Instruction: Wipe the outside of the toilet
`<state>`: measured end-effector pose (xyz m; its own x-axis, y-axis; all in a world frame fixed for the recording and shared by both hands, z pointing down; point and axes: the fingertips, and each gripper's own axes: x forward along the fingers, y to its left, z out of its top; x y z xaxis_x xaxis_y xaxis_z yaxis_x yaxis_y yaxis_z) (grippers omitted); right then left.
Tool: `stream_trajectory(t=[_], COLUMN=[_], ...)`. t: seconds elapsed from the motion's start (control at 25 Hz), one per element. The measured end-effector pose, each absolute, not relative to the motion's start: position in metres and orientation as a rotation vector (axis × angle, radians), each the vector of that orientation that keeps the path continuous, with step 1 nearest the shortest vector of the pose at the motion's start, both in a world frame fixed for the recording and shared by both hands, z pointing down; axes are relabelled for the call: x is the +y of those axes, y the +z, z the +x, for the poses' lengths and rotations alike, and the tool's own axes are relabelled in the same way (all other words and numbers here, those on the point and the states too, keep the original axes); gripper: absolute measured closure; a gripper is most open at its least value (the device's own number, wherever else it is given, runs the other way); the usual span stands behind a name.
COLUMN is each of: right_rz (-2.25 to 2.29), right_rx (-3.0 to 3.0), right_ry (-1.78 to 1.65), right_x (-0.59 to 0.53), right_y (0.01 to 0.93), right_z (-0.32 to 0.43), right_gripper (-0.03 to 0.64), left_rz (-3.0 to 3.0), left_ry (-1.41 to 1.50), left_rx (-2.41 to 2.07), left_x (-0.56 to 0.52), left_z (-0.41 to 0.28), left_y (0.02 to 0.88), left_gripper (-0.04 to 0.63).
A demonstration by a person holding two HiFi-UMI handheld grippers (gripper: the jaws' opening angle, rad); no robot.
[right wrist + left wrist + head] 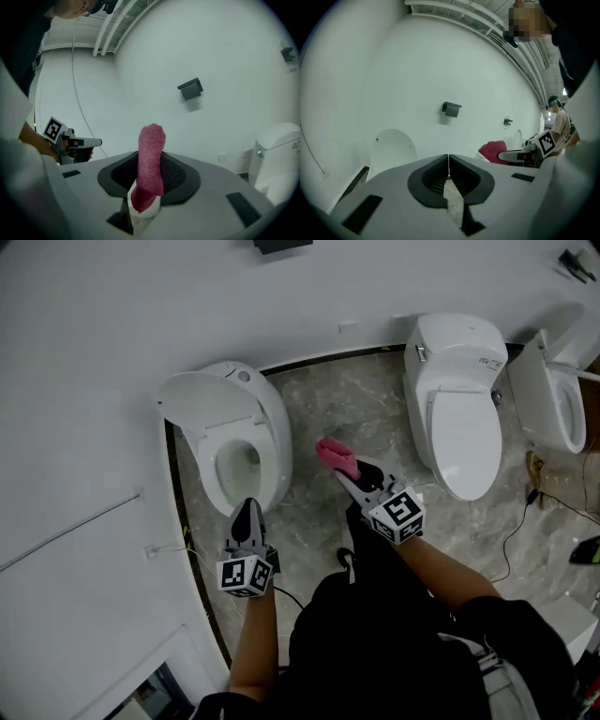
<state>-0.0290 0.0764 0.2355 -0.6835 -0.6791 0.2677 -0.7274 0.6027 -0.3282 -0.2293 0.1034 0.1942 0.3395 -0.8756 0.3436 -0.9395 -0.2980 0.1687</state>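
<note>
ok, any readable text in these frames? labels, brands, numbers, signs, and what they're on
No legible words or numbers in any view.
Small label on the middle toilet's tank: too small to read.
Cubes on the left hand-held gripper and right hand-held gripper: black-and-white square patterns only, no letters.
On the pink cloth: no print showing.

Even, soft indoor light, faint shadows, fisheye views — dark vignetted corners, near tongs slightly blurred
</note>
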Motion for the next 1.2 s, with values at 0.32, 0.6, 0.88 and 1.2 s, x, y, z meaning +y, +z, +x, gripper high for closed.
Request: stream_trajectory(t=[0.32,0.6,0.88,1.2], right_rz=[1.088,1.058,1.114,1.094], right_rx=[-2.726,-2.658,-2.5,-2.516], right_ry=[0.66,0.664,0.631,0.577], right_x=[-0.034,-0.112,-0.152,-0.197], right_y=[0.284,0.364,0.461,0.525], right_z=[-0.047,-0.08,-0.109,-0.171], right_gripper=[0.472,0.472,0.472,0.472], left_rz=[2.24,2.231,2.251,2.222], left_ry=[0.408,0.511,0.572,0.582], left_rx=[-1.621,-1.503,-1.345,-1.346], left_x=[-0.003,-0.064,-0.102,-0.132], left_z=[-0.232,-0.239,-0.26,-0.278], left_y=[0.23,0.304,0.394,0.464], left_gripper=[0.577,0.577,0.577,0.577])
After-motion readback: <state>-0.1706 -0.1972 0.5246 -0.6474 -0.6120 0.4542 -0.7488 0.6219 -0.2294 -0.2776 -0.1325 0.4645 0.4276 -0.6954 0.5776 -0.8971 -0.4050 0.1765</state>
